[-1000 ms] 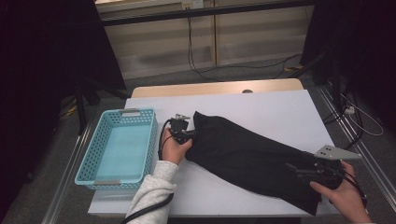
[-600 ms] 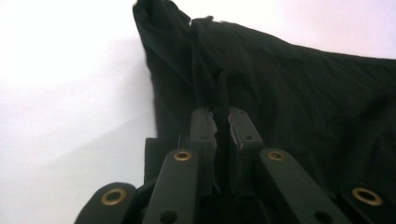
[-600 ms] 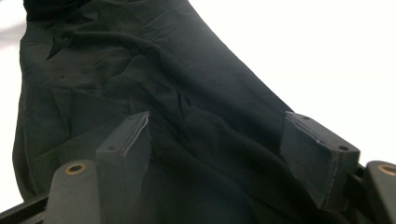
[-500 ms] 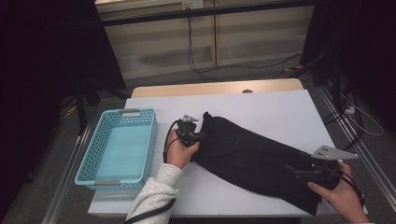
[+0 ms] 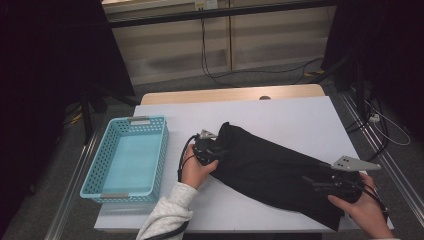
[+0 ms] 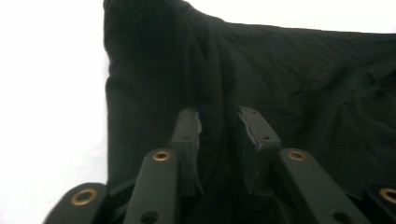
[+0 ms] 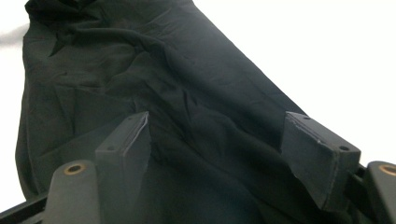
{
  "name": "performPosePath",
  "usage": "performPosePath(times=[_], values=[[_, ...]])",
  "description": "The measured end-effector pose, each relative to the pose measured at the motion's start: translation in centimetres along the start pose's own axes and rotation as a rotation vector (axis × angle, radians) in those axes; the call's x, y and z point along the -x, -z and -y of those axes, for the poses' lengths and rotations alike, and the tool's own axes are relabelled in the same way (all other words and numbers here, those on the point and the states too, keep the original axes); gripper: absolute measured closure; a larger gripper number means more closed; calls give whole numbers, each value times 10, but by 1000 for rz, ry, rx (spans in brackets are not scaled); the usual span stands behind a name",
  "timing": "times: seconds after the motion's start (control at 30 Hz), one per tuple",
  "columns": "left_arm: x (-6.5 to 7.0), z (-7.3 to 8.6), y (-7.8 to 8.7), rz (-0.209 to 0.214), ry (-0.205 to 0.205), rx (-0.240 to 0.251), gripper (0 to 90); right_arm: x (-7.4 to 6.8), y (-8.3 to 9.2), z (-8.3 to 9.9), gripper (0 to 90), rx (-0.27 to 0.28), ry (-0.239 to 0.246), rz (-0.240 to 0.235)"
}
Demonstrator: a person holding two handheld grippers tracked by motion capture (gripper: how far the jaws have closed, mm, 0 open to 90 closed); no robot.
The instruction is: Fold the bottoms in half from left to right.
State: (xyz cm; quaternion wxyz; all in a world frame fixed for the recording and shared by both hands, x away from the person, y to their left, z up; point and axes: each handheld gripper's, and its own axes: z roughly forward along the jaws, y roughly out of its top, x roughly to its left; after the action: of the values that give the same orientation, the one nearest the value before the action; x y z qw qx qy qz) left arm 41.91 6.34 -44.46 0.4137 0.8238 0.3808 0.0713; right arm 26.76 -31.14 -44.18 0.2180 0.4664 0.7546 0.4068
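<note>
Black cloth (image 5: 280, 172) lies slantwise on the bench (image 5: 300, 115), right of the basket (image 5: 127, 157). Soft, light, limp; best pinched at an edge fold. Left claw (image 6: 219, 135) has just been opening, fold loose between its jaws. Right claw (image 7: 224, 149) spread wide over the other end.

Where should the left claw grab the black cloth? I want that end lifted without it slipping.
Take the raised fold at the cloth's left end, coming in level from the basket side. The left claw already straddles that ridge; elsewhere the cloth lies flat on the table, offering little to pinch.
</note>
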Motion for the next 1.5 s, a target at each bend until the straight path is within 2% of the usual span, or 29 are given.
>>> performPosePath(times=[0.2, 0.27, 0.33, 0.37, 0.43, 0.47, 0.5, 0.57, 0.63, 0.73, 0.8, 0.87, 0.93, 1.0, 1.13, 1.27, 1.3, 1.4, 1.5], values=[[-3, 4, 7, 10, 10, 6, 616, 0, 1, 0, 249, 2, -3, 7], [-7, 3, 12, 3, 17, 22, 593, 0, 1, 0, 249, 0, -3, 6], [-12, 1, 16, -7, 31, 33, 575, 0, 0, 0, 249, -4, -3, 9], [-16, -1, 19, -26, 32, 34, 565, -1, 0, 0, 249, -4, -3, 8], [-24, -2, 20, -52, 51, 47, 499, -1, 0, -1, 248, -3, -3, 5], [-28, -2, 20, -60, 60, 38, 447, -1, 0, -1, 249, -4, 0, 4], [-33, 0, 18, -66, 87, 24, 404, -1, 0, -1, 248, -4, -1, 4], [-39, 7, 12, -83, 95, -9, 359, -1, -1, -1, 249, -4, -2, 4], [-42, 14, 9, -63, 122, -18, 351, -1, -1, -1, 248, -6, -2, 2], [-43, 19, 7, -68, 125, -7, 403, 1, 1, 0, 248, -5, -5, 6], [-43, 19, 8, -69, 133, -10, 469, 1, 1, 0, 248, -4, -5, 7], [-45, 16, 10, -60, 155, -11, 497, 1, 1, 0, 248, -3, -3, 3], [-48, 12, 14, -82, 167, 4, 518, 0, 0, -1, 248, -1, -2, 2], [-53, 8, 19, -92, 190, 25, 507, 0, 0, -2, 248, 3, -3, 0], [-63, 2, 26, -144, 199, 29, 453, 1, -1, -3, 247, 5, -4, -4], [-72, 2, 29, -176, 248, 49, 376, 2, -2, -2, 247, 2, -6, -6], [-74, 3, 30, -172, 248, 38, 374, 2, -2, -2, 247, 2, -8, -5], [-76, 5, 30, -198, 250, 20, 361, 2, 0, -3, 247, 9, -13, -3], [-78, 10, 27, -206, 257, -1, 360, 1, 0, -4, 246, 10, -5, -7]])
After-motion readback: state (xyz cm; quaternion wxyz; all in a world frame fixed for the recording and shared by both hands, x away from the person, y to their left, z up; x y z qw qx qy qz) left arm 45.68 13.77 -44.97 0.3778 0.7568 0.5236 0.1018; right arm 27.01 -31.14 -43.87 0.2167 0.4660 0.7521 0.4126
